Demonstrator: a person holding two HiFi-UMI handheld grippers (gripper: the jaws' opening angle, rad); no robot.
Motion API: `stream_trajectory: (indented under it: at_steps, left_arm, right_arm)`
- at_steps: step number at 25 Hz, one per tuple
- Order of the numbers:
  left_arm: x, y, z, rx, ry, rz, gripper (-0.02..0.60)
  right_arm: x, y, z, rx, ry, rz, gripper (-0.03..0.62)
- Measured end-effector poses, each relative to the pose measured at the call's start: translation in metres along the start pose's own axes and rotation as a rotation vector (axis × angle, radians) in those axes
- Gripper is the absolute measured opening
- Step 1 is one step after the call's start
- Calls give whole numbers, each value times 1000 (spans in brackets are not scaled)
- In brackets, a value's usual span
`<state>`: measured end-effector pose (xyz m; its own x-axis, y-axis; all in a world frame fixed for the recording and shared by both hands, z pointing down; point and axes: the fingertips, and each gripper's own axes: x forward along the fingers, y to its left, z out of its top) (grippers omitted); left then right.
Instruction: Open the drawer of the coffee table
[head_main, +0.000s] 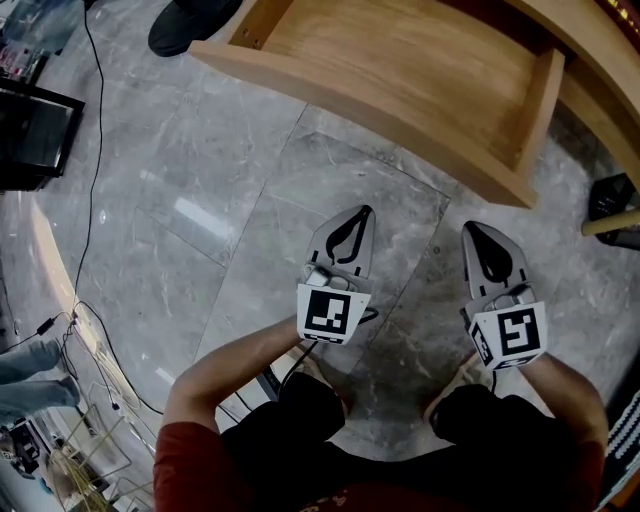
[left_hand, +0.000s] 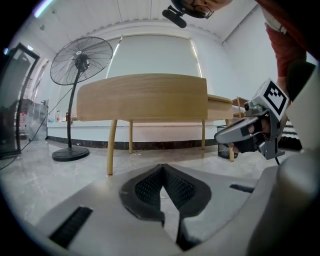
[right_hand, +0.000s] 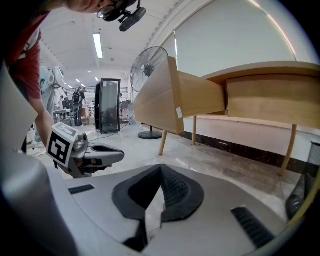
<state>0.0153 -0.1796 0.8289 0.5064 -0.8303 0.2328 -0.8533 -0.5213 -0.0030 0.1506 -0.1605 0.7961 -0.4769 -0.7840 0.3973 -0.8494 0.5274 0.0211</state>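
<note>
The coffee table's wooden drawer (head_main: 400, 70) stands pulled out, its inside bare and its curved front panel (head_main: 350, 105) toward me. Both grippers hang over the marble floor short of that panel, touching nothing. My left gripper (head_main: 366, 210) is shut with nothing between its pads; in its own view the jaws (left_hand: 162, 166) meet at the tip and the drawer front (left_hand: 142, 97) fills the middle distance. My right gripper (head_main: 468, 227) is shut and empty too (right_hand: 160, 166). From the right gripper view the drawer (right_hand: 170, 97) juts leftward out of the table (right_hand: 270, 95).
A standing fan (left_hand: 80, 65) is left of the drawer, its black base (head_main: 190, 25) on the floor. A black cabinet (head_main: 30, 135) and cables (head_main: 90, 200) lie at the left. A dark bin (head_main: 612, 198) sits by a table leg at the right.
</note>
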Motion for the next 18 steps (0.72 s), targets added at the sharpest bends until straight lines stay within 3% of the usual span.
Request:
stream_trajectory:
  at_steps: [6, 8, 11, 15, 18]
  left_arm:
    - [-9, 1, -7, -3, 79, 33, 8]
    - [-16, 4, 6, -4, 105, 60, 8]
    - [-36, 0, 44, -17, 141, 49, 8]
    - [-65, -14, 116, 53, 175, 5, 8]
    - [-90, -12, 168, -42, 220, 25, 8]
  right_arm:
    - [-2, -10, -3, -136, -32, -68, -3]
    - [-13, -12, 1, -142, 20, -74, -3]
    - [-41, -13, 17, -130, 112, -85, -3]
    - [-85, -15, 68, -53, 183, -123, -3]
    - [-107, -16, 127, -53, 206, -133, -3]
